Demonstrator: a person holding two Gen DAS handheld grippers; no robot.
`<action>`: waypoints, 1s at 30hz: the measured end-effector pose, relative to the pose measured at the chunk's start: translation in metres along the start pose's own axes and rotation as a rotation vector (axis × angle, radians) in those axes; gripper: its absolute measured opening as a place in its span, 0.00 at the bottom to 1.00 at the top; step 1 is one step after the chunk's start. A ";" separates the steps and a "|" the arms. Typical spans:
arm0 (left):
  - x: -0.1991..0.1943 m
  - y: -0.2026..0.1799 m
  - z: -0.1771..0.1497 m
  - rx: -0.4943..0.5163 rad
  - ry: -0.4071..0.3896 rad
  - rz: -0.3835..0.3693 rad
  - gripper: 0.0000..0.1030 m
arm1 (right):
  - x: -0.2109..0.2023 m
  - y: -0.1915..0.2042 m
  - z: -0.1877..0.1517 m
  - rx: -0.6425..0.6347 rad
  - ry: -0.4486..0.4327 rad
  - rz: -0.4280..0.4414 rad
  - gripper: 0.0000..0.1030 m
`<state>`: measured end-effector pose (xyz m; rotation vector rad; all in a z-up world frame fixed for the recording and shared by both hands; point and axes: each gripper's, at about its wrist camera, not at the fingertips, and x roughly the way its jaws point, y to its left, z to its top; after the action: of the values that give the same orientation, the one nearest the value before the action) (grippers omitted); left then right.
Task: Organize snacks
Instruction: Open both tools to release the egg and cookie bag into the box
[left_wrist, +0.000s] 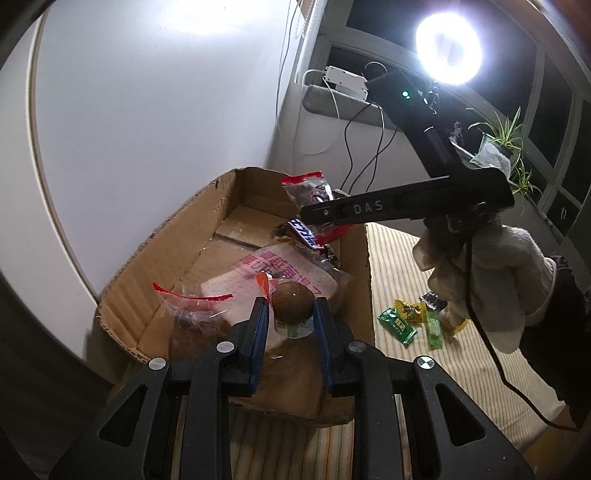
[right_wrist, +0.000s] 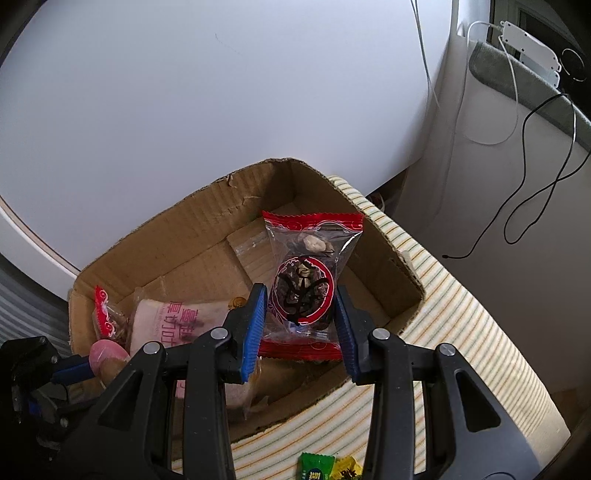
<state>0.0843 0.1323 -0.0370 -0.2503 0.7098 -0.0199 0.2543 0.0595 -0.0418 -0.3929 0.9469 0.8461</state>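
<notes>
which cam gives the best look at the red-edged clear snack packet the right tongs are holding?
Right wrist. The red-edged packet sits front-on between the right tongs over the cardboard box, with its print and contents readable. In the left wrist view, the packet is small, distant and partly hidden behind the right tongs' arm.

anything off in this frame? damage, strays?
Two things. The cardboard box has torn, ragged rims and no intact flaps. A few wrapped candies lie loose on the striped cloth outside the box. Otherwise normal: left tongs hold a brown egg-like snack, right tongs hold a red-edged packet over the box.
</notes>
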 end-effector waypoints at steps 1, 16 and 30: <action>0.000 0.000 0.000 0.001 0.000 -0.001 0.22 | 0.001 0.000 0.000 -0.002 0.001 -0.001 0.37; -0.004 -0.006 0.002 0.004 -0.008 0.012 0.29 | -0.020 0.003 -0.002 -0.020 -0.052 -0.031 0.72; -0.019 -0.031 -0.002 0.032 -0.031 -0.025 0.29 | -0.066 -0.010 -0.031 -0.001 -0.080 -0.070 0.72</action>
<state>0.0706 0.1035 -0.0186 -0.2283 0.6752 -0.0507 0.2252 0.0031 -0.0046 -0.3881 0.8536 0.7927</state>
